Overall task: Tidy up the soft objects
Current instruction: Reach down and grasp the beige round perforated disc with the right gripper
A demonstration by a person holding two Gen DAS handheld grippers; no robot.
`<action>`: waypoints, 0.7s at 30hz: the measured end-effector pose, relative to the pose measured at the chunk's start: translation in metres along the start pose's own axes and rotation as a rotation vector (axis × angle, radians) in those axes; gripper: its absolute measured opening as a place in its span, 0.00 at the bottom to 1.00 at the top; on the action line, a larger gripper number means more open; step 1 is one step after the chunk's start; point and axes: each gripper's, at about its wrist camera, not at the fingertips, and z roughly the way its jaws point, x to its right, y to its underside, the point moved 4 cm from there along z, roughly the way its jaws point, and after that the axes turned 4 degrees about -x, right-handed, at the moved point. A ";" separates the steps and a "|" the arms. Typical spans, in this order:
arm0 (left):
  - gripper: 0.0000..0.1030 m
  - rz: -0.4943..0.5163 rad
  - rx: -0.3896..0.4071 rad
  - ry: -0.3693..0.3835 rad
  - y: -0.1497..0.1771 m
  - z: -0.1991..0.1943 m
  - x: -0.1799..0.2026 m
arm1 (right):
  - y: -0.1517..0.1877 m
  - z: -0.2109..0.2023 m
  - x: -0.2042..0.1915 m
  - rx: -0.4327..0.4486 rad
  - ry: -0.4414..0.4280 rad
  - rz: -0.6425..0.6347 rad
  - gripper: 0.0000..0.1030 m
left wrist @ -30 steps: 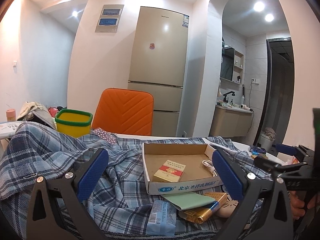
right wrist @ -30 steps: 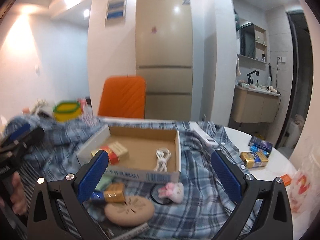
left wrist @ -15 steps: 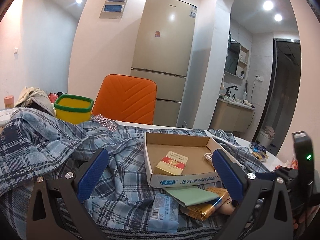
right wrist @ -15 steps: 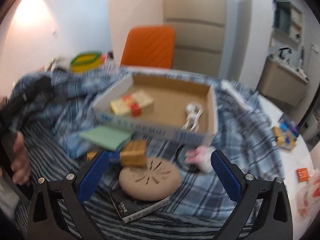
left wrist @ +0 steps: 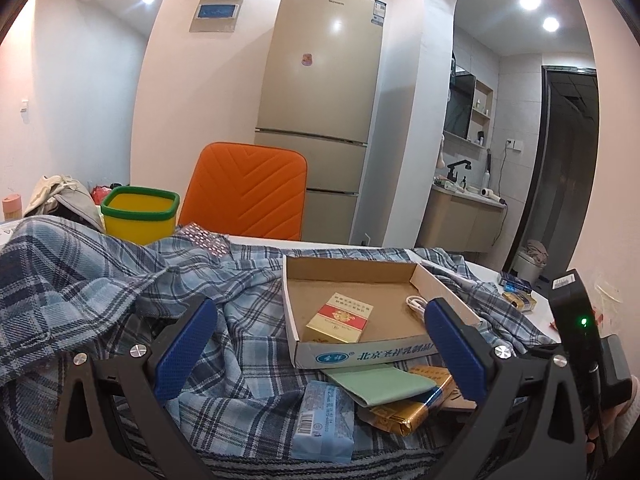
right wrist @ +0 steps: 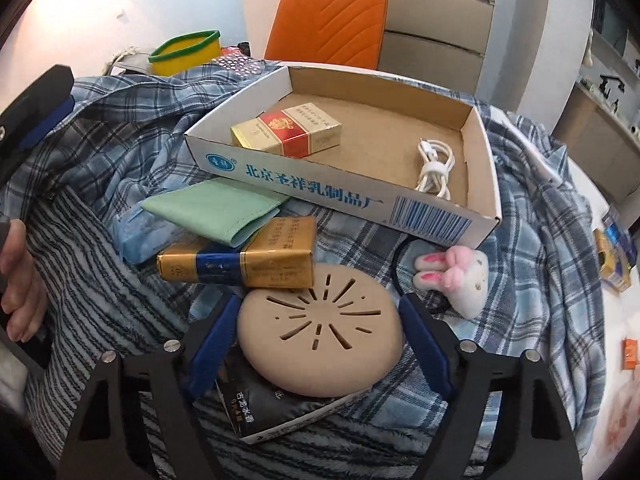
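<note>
I have the right tongs tipped down over the tan puff, and their jaws are closing with the puff between them. The blue pads stand just off its left and right edges; I cannot see them pressing yet, so I count nothing as held. To do this well I keep the puff centred between the pads, so both meet it together at its widest line. I judge it will squash rather than slip, so I would close gently and stop when it dents. The black packet lies under the puff, nearer me than the pads; a low pinch could catch it, so I stay high on the puff's rim. The gold pack touches the puff's far edge, just beyond the left pad, and could get nudged.

The puff is a smooth oval, beige, with slots cut in a starburst on top. Beyond the right pad lies a small bunny toy, and farther ahead the box.

My left tongs are spread wide and empty, hovering over the plaid shirt.
</note>
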 end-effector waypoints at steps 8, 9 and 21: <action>1.00 0.011 -0.015 0.013 0.001 0.002 0.003 | 0.002 0.002 0.005 -0.028 -0.012 0.027 0.83; 1.00 0.011 -0.016 0.013 0.001 0.003 0.003 | 0.002 0.004 0.006 -0.044 -0.010 0.031 0.83; 1.00 0.011 -0.020 0.013 0.003 0.003 0.002 | 0.002 0.012 0.025 -0.078 -0.187 0.172 0.83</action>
